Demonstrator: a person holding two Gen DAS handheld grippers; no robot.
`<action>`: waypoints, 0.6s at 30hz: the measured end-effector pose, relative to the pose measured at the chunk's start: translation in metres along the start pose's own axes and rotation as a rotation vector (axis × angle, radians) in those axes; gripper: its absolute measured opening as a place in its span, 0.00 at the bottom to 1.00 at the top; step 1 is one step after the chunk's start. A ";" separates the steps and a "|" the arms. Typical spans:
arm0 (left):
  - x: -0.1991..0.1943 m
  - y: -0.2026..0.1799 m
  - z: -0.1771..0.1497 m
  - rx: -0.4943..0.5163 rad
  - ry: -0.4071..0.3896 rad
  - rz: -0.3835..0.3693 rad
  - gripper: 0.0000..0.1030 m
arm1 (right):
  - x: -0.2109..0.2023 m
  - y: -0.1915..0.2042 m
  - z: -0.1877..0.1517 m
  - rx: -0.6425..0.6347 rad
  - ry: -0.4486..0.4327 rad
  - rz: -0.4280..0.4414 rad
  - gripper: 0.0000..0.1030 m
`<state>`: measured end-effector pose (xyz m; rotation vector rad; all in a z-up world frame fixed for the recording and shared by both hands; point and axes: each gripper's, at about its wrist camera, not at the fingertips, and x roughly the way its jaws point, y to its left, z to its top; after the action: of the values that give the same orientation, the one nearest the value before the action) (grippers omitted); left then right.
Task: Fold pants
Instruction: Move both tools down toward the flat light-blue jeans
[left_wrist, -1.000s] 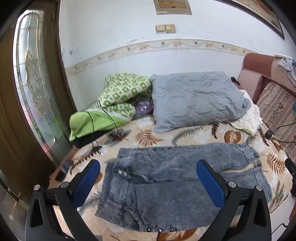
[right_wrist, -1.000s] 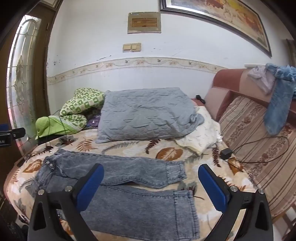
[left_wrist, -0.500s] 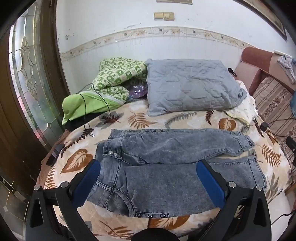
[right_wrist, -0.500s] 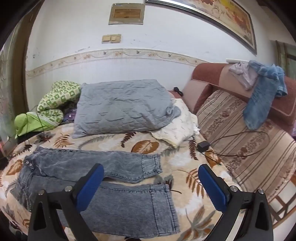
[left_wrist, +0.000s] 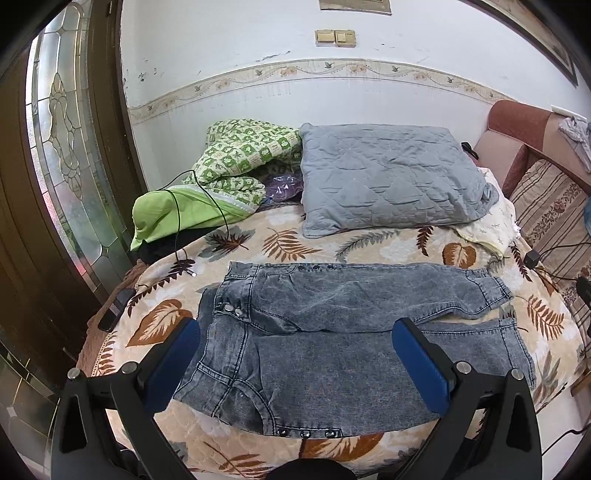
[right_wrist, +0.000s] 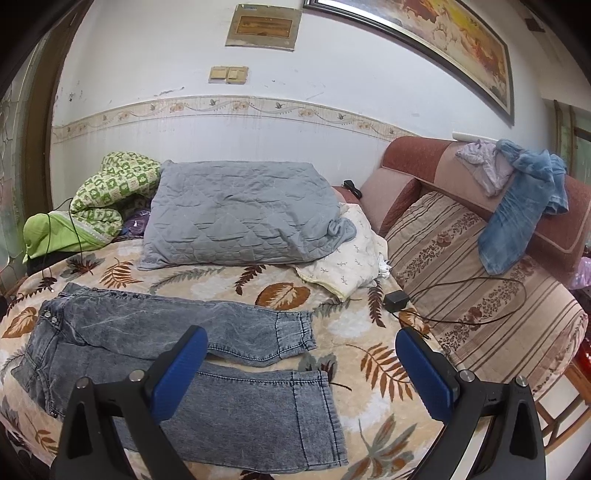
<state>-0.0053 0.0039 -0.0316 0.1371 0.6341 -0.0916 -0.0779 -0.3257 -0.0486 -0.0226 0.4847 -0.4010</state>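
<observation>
I am holding both my left gripper (left_wrist: 295, 363) and right gripper (right_wrist: 301, 373) spread and empty above the grey acid-washed denim pants (left_wrist: 332, 332), which are lying flat across the leaf-patterned bed (left_wrist: 295, 243), legs parted, ready for folding.

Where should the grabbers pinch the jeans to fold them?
Probably the near edge of the jeans: the left hand-held gripper at the waistband corner, the right hand-held gripper at the near leg's cuff. Both stand open and above the cloth. The jeans lie flat, legs side by side, so come from the bed's near side and lift toward the pillow.
</observation>
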 end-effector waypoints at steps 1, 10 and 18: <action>0.000 0.000 0.000 0.000 0.001 0.002 1.00 | 0.000 0.000 0.000 -0.001 0.000 -0.002 1.00; 0.000 0.029 0.007 -0.045 -0.017 0.081 1.00 | 0.004 -0.033 -0.005 0.006 0.010 -0.081 1.00; 0.011 0.054 0.000 -0.088 0.016 0.122 1.00 | 0.006 -0.089 -0.016 0.064 0.032 -0.151 1.00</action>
<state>0.0104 0.0571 -0.0327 0.0917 0.6427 0.0549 -0.1132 -0.4090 -0.0554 0.0091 0.5032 -0.5654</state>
